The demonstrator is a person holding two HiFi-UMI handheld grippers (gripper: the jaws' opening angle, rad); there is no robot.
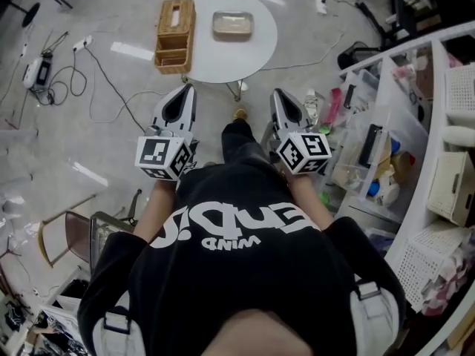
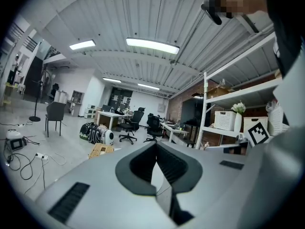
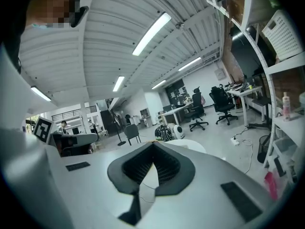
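**Head view.** The left gripper (image 1: 185,89) and the right gripper (image 1: 277,93) are held side by side in front of the person's body, tips pointing forward. Both hang over the floor, short of the round white table (image 1: 256,54). On that table stands a wooden box (image 1: 175,35) with a slot in its top. A shallow tray (image 1: 233,25) lies just beside it, apart from it. Neither gripper touches the table or either item. The left gripper is the nearer one to the wooden box. A shelving unit (image 1: 415,132) stands to the person's right.

**Left gripper view.** The jaws are closed, their tips meeting at the front. Only floor shows through the narrow gap behind the tips, so the gripper carries nothing. The wooden box (image 2: 101,150) shows ahead and slightly to the left, beyond the jaw bodies. Office chairs (image 2: 131,125) stand far behind it.

**Right gripper view.** The jaws are likewise closed tip to tip, with nothing clamped between them. An edge of the round white table (image 3: 190,146) shows just past the jaw tips.

**Status.** No item is grasped or contacted. The wooden box and the tray rest on the table top, both apart from the grippers.
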